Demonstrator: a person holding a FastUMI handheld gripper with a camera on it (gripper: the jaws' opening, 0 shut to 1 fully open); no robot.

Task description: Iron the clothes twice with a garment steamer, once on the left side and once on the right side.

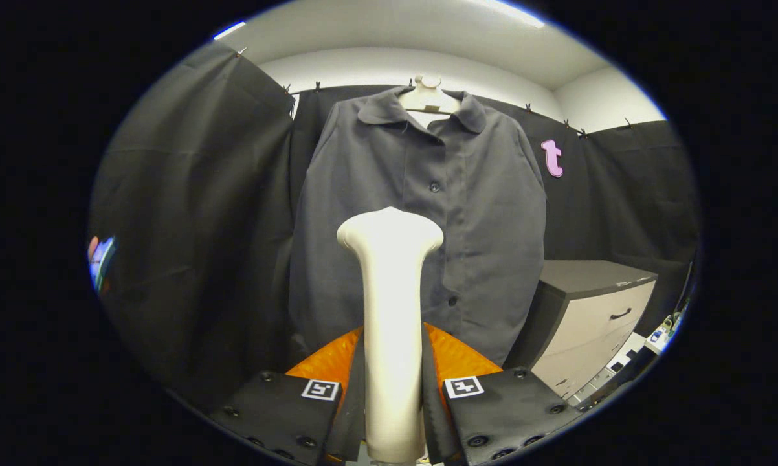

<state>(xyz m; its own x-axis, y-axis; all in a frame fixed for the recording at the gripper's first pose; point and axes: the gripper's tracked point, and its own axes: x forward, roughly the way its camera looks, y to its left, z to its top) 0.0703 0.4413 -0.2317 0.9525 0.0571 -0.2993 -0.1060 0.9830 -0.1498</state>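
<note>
With both fingers pressed against its sides, the gripper [392, 395] is clamped on the garment steamer [390, 323], jaws closed down to the width of the handle. Steamer is cream-white, standing upright between the fingers, handle running up from the bottom and flaring into a wider rounded head at the top. Head faces away toward the shirt [421, 226], apart from the fabric; how far apart, can't tell. Shirt is dark grey, collared, buttoned front, hanging on a pale hanger [429, 97] directly beyond the fingers, roughly centred behind the steamer head. Two buttons visible along the placket, one above the steamer head, one lower just to its right. Fabric hangs mostly flat with light creases on the lower right side. Black cloth wall [195, 213] behind and on both sides of the shirt, clipped along its top edge. Cabinet [596, 317] with a grey top and pale drawer fronts with dark handles stands right of the shirt's hem, near it. Small cluttered items past the cabinet, too small to identify.
</note>
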